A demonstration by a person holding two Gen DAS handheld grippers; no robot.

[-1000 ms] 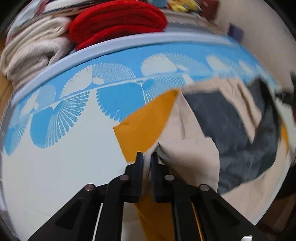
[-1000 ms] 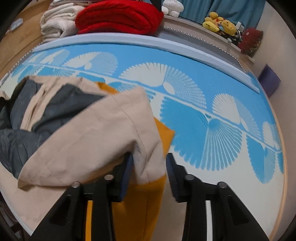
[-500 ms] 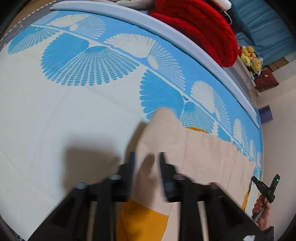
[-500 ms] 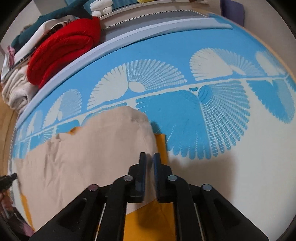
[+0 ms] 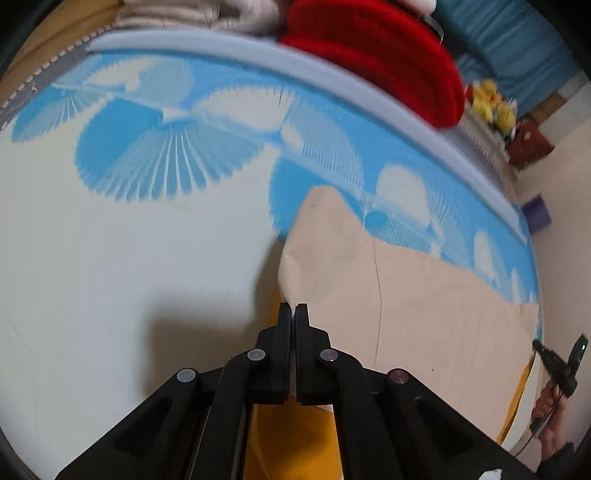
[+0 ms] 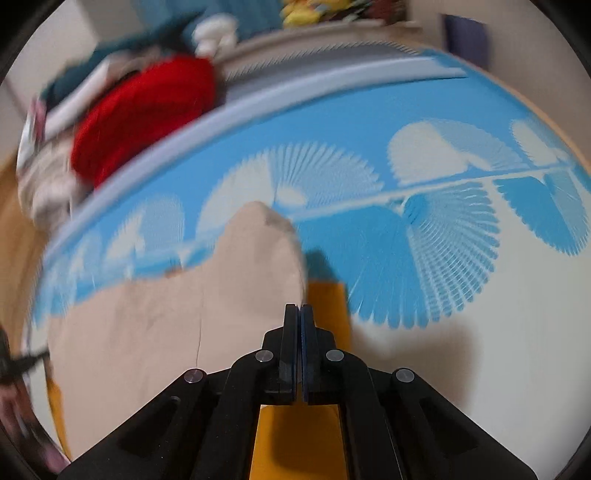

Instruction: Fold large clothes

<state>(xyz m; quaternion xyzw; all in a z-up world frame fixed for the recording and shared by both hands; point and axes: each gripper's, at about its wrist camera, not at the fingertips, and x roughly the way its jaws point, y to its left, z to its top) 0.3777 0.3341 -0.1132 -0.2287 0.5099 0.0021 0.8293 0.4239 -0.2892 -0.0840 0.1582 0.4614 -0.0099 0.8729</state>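
A large beige garment with an orange lower part lies spread on the blue-and-white patterned bed. My left gripper is shut on the garment's left edge. In the right wrist view the same beige garment spreads to the left, with its orange part under the fingers. My right gripper is shut on the garment's right edge. The other gripper and a hand show at the far right of the left wrist view.
A red folded blanket and pale folded cloths are stacked behind the bed's pale blue rim. Yellow plush toys sit at the back right. The red blanket also shows in the right wrist view.
One second ago the dark lining showed and the right gripper was open; now the garment lies beige side up. The left gripper opened half a second ago and has shut again on the edge.
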